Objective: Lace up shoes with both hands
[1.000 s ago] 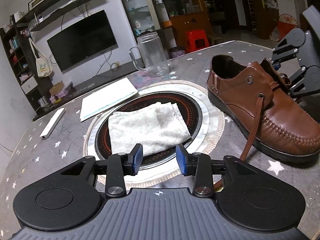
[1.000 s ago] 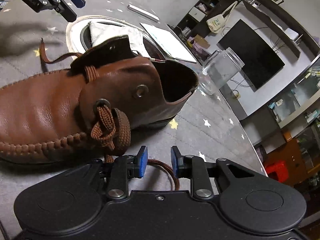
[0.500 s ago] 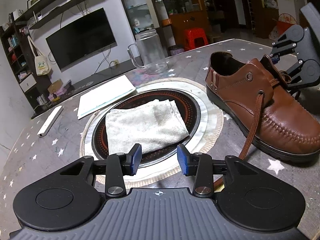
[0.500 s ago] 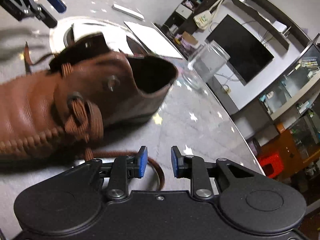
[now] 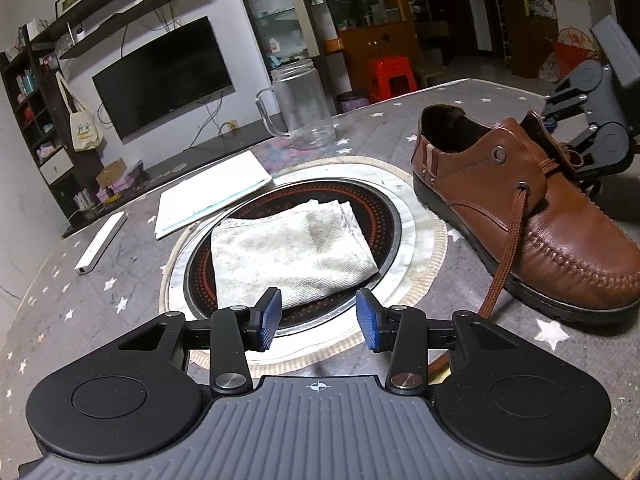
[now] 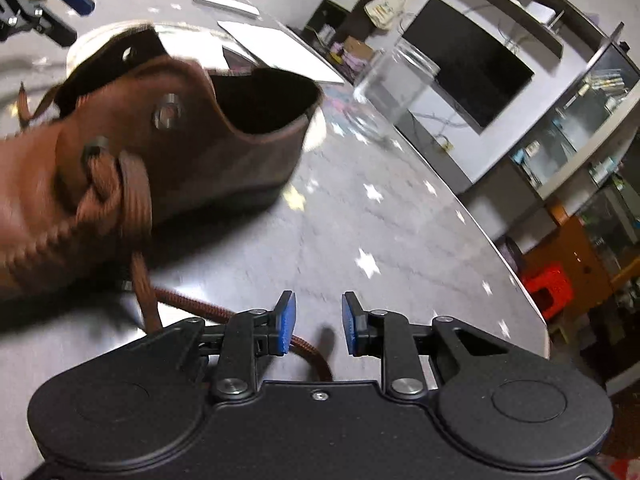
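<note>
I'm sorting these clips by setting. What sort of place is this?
Most likely a home living or dining room: a wall-mounted TV, a glass-fronted display cabinet, and a table with a star-patterned cover, where the brown shoe sits.

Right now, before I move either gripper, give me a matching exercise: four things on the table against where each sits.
Things:
1. brown leather shoe
2. folded white cloth
3. clear glass jar with a handle
4. slim white bar

Places:
A. on the round black burner
B. behind the burner
C. right of the burner
D. left of the burner

Pairs: 1-C, 2-A, 3-B, 4-D
</note>
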Action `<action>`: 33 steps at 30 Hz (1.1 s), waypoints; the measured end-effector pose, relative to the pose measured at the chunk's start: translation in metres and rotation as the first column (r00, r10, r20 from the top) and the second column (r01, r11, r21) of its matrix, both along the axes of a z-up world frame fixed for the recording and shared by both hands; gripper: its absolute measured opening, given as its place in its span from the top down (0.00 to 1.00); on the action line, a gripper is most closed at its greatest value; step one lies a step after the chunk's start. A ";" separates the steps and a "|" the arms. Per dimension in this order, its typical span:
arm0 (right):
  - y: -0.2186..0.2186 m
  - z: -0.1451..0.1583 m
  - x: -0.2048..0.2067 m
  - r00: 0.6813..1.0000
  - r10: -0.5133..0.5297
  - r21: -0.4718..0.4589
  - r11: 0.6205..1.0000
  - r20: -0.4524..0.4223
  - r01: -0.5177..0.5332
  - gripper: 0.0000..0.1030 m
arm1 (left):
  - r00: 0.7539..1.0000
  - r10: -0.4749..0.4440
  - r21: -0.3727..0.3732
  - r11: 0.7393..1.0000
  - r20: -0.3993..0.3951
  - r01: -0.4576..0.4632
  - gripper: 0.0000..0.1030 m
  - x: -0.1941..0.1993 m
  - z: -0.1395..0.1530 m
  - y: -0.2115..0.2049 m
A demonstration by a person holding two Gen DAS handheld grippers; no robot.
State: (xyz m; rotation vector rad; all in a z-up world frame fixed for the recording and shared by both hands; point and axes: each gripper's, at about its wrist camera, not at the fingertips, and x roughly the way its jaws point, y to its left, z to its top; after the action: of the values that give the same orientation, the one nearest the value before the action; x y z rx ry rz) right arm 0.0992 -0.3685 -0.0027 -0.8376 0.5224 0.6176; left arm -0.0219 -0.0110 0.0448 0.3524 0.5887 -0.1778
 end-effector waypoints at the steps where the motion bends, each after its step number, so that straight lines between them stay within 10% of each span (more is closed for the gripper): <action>1: -0.002 0.000 -0.002 1.000 -0.008 -0.009 1.000 -0.003 0.008 0.75 | 1.000 -0.002 -0.001 1.000 0.000 0.002 0.58 0.000 0.000 0.000; 26: -0.019 0.022 -0.026 0.946 0.093 0.095 0.993 -0.309 -0.067 0.75 | 1.000 0.001 0.011 1.000 -0.015 -0.001 0.55 0.002 -0.004 -0.004; 33: -0.019 0.020 -0.028 0.922 0.075 0.139 0.990 -0.380 -0.023 0.98 | 1.000 0.000 0.011 1.000 -0.009 0.001 0.55 0.003 -0.002 -0.003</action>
State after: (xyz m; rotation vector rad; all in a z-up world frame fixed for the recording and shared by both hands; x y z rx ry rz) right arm 0.0717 -0.3875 0.0170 -0.6045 0.8099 0.8619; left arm -0.0193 -0.0141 0.0430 0.3624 0.5986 -0.1768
